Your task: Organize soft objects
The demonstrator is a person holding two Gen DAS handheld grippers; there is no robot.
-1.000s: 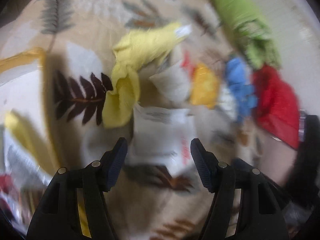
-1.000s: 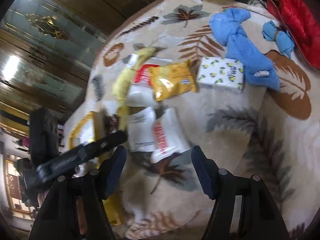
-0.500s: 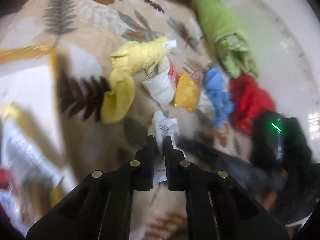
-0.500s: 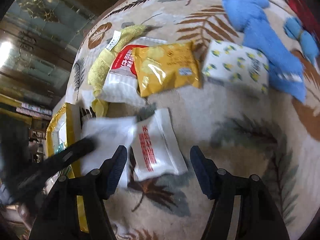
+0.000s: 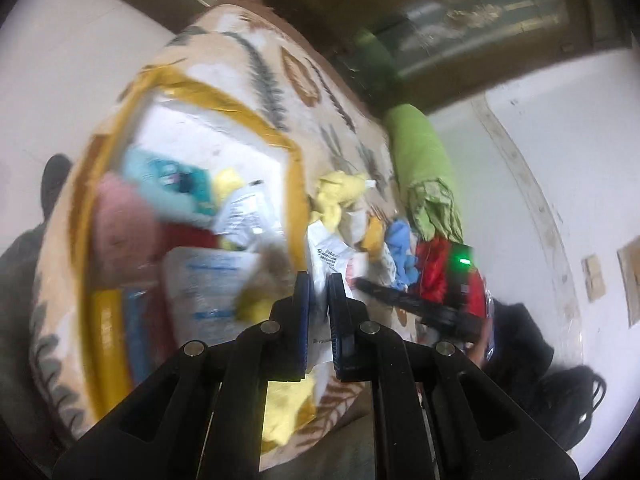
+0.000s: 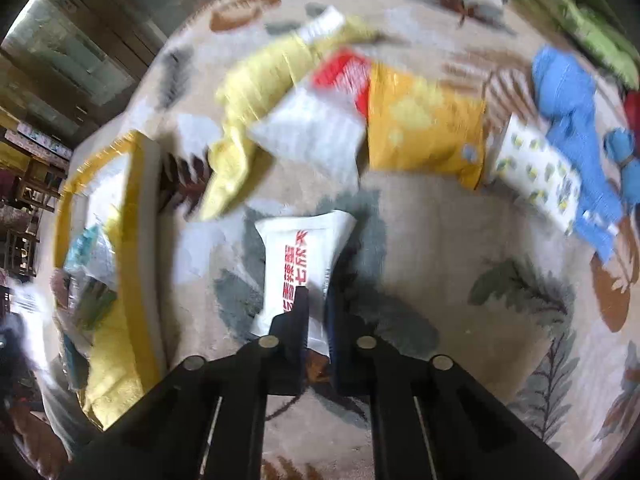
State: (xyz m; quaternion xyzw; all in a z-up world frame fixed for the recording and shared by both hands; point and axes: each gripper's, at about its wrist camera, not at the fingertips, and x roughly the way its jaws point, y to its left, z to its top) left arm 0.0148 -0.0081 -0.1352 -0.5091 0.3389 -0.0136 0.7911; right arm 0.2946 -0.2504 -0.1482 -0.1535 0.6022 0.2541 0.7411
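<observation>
The rug (image 6: 440,264) is showing beige with grey, brown and rust leaves. On it, a white packet (image 6: 298,264) is carrying red lettering; beyond it a yellow cloth (image 6: 256,92), a red-and-white packet (image 6: 320,128) and an orange-yellow bag (image 6: 424,124) are lying. Right of the bag, a white pack (image 6: 536,172) is showing yellow and green spots, beside a blue towel (image 6: 572,120). Left of the rug's middle, a box (image 6: 138,248) is showing a yellow rim.
</observation>
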